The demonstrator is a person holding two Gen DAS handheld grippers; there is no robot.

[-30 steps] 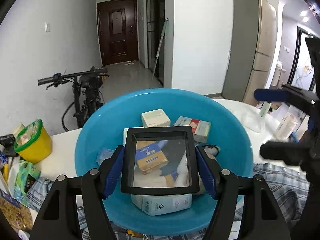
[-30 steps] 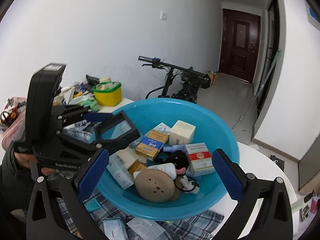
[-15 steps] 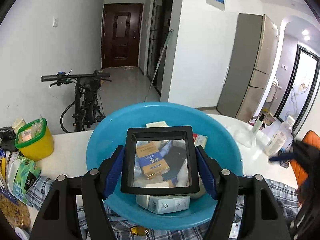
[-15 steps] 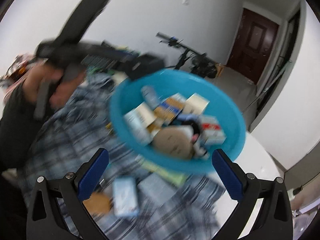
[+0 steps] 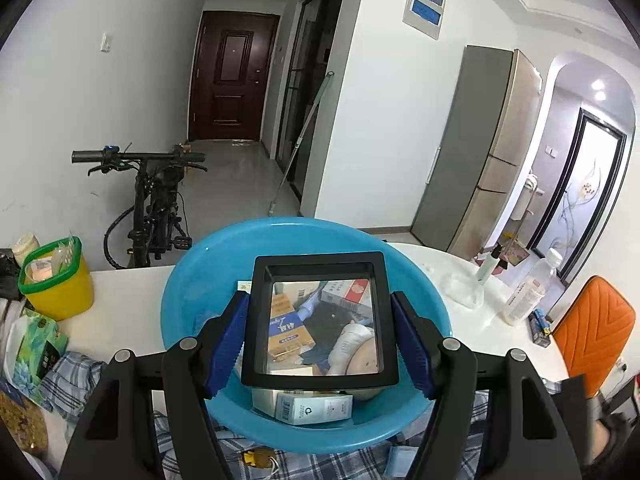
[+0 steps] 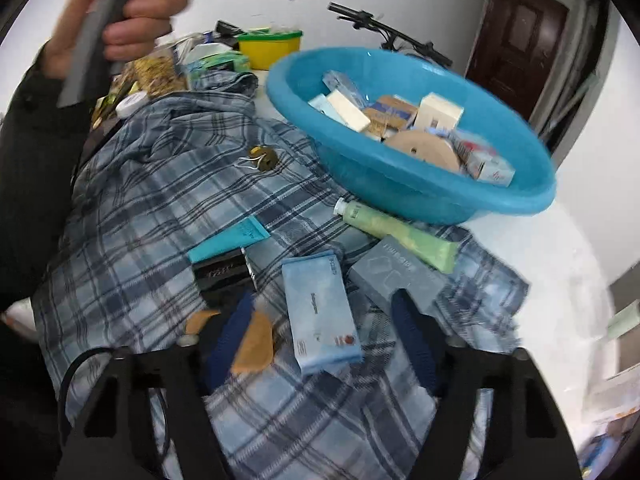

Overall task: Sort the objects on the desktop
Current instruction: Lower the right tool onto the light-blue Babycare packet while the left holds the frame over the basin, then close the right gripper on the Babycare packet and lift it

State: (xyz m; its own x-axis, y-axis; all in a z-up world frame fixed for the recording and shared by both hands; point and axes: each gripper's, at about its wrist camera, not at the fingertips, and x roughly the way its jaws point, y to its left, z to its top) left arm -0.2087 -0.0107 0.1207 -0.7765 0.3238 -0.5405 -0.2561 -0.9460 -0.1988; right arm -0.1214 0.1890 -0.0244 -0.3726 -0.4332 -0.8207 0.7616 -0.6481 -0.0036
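Already the right gripper [image 6: 320,344] fingers are closing around a pale blue box [image 6: 320,312] lying on the plaid cloth [image 6: 160,200]; beyond, the left gripper [image 5: 320,340] is clamping a black-framed tray [image 5: 322,316] over the half-filled blue basin [image 5: 192,280], with several items still waiting.

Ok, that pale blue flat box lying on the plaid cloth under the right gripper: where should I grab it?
Take the pale blue box across its two long edges, near the middle, coming straight down from above. It lies flat, long axis running away from the right gripper, whose closing jaws already straddle it with the pads not yet on it. The grey box crowds its far right corner, so stay nearer.
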